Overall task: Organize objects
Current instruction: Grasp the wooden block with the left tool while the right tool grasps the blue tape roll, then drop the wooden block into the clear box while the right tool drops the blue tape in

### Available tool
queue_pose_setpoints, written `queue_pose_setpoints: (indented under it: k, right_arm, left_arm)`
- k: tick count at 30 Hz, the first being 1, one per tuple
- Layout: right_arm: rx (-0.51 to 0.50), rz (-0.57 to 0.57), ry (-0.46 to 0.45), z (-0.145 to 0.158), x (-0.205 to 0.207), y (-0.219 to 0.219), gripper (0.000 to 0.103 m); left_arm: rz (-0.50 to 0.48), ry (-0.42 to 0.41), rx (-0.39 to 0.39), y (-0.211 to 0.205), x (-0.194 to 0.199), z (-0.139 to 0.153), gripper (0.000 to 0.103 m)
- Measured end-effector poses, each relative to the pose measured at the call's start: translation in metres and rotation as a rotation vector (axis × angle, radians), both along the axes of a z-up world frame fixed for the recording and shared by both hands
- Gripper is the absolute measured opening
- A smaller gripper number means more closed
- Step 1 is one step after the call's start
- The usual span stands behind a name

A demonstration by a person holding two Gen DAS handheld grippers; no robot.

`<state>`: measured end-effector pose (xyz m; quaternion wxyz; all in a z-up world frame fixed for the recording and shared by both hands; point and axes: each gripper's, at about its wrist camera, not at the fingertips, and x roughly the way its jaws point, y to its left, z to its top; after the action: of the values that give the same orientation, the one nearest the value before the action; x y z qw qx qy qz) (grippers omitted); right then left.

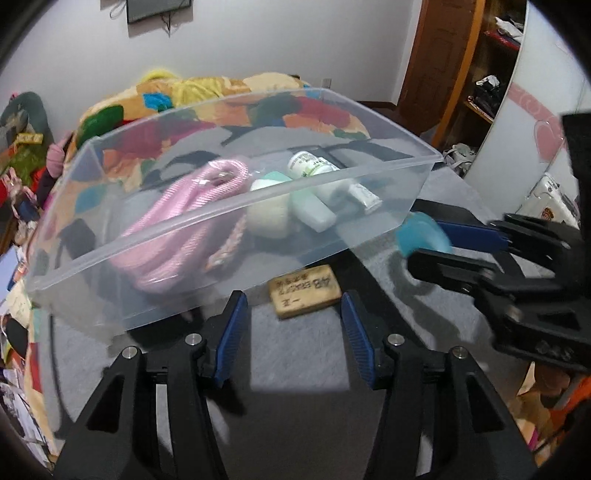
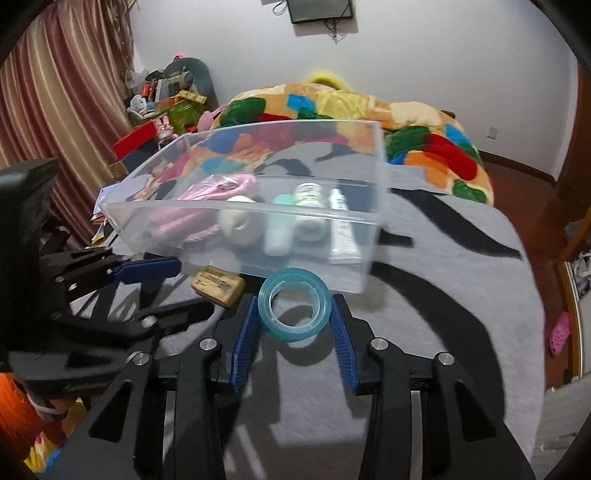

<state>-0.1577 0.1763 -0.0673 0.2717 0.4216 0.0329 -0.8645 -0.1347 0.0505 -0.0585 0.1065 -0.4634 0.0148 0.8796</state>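
Gripping a roll of clear blue-green tape [image 2: 293,304] between its two blue pads, the right gripper [image 2: 293,314] holds the ring low over the grey blanket [image 2: 461,288], just short of the near wall of a clear plastic box [image 2: 376,177]. In the left wrist view the same tape [image 1: 424,234] shows as a blurred teal disc pinched in the right gripper [image 1: 424,240], beside the box's right end.

The left gripper [image 1: 291,325] stands with its fingers wide apart and nothing between them, close to the box's near wall. Just past its tips a tan eraser [image 1: 304,291] with dark print lies flat on the blanket, touching or almost under the edge of the box [image 1: 147,236]. From the right wrist view the eraser [image 2: 218,284] sits between the left gripper [image 2: 162,288] and the tape.

Inside the box lie a coil of pink cord [image 1: 184,221], a cream round piece [image 1: 267,218], a pale mint bottle [image 1: 310,210], a white bottle with a green label [image 1: 310,164] and a small white tube [image 1: 364,195], all close together on the floor of the box.

Beyond the box a bright patchwork quilt [image 2: 424,144] is heaped on the bed, and a dark screen [image 2: 319,9] hangs on the white wall.
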Motion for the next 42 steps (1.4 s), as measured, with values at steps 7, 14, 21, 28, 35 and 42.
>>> queue_pose_setpoints:
  k: [7,14,21,28,35,42]
  right_arm:
    - [0.006,-0.018,0.004,0.001,0.005,0.012,0.037]
    - [-0.017,-0.010,0.021,0.008,0.008,0.004,0.037]
    - [-0.021,0.021,0.089,0.031,0.015,-0.012,0.037]
    - [-0.051,0.007,0.148,0.054,0.000,-0.026,0.037]
    - [-0.040,-0.038,0.125,0.054,-0.036,-0.037,0.037]
    - [0.027,-0.049,0.081,0.035,-0.057,-0.052,0.037]
  left_arm:
    - [0.022,-0.019,0.046,-0.005,-0.003,-0.004,0.042]
    - [0.039,0.034,0.103,-0.024,0.020,0.011,0.042]
    - [0.059,0.121,0.155,-0.044,0.036,0.043,0.042]
    - [0.124,0.207,0.156,-0.069,0.030,0.074,0.042]
    - [0.179,0.209,0.153,-0.089,0.001,0.074,0.042]
    - [0.186,0.141,0.129,-0.086,-0.028,0.048,0.042]
